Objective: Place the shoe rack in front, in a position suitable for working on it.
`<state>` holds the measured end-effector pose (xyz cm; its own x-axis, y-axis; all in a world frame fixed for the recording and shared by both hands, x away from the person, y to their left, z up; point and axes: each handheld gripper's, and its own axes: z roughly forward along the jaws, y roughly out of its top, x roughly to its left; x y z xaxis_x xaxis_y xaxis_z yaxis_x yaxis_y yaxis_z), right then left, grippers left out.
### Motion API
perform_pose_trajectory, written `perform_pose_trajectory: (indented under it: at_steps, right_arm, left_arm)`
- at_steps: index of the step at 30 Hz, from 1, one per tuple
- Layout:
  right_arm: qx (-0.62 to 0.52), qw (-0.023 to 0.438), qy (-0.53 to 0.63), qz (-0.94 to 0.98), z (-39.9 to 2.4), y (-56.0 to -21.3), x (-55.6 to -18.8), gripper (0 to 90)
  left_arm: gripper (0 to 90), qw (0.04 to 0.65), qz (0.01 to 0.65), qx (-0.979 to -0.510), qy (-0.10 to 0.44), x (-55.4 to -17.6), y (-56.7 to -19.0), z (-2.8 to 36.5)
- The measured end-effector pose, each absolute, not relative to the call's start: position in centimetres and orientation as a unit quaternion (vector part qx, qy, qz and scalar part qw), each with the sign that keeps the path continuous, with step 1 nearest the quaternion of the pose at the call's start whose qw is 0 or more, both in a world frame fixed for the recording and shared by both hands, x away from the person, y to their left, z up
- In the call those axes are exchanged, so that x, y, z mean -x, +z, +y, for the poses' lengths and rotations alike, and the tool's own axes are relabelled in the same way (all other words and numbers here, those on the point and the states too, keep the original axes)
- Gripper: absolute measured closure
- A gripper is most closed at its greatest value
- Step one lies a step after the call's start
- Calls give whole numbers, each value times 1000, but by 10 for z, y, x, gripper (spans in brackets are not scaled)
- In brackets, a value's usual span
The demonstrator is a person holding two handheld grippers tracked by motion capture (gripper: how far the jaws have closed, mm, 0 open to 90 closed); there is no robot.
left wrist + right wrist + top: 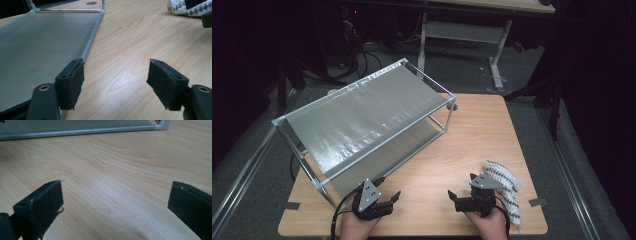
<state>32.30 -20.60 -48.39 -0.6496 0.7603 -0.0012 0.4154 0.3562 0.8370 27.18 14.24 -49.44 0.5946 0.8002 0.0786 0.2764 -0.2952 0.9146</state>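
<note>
A two-level metal rack (pixel 362 115) with grey mesh shelves stands on the left half of the wooden table (pixel 472 145). My left gripper (pixel 388 200) rests near the front edge, just right of the rack's front corner, jaws wide apart over bare wood. In the left gripper view the left gripper (pixel 115 75) has the rack's lower shelf (pixel 42 47) at its left. My right gripper (pixel 460 196) sits near the front right, open with nothing between its pads (pixel 46 205). A rolled white cloth with dark dots (pixel 507 187) lies just right of it, also seen as the cloth (pixel 185 8).
The rack's front rail (pixel 82 130) runs across the top of the right gripper view. Open wood lies between the two grippers and behind them. Beyond the table are a desk frame (pixel 492 45), cables and dark floor. Tape tabs mark the table's front corners.
</note>
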Motion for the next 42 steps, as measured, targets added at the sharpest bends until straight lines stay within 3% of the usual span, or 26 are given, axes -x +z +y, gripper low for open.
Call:
perform_pose_trajectory:
  at_steps: [25,42]
  right_arm:
    - [-384,201,443,785,-210,-487,-319,0]
    - [-391,191,469,768,-222,-481,-320,0]
  left_arm:
    - [285,480,340,-758,281,-269,-490,140]
    - [304,495,343,-755,258,-258,-486,135]
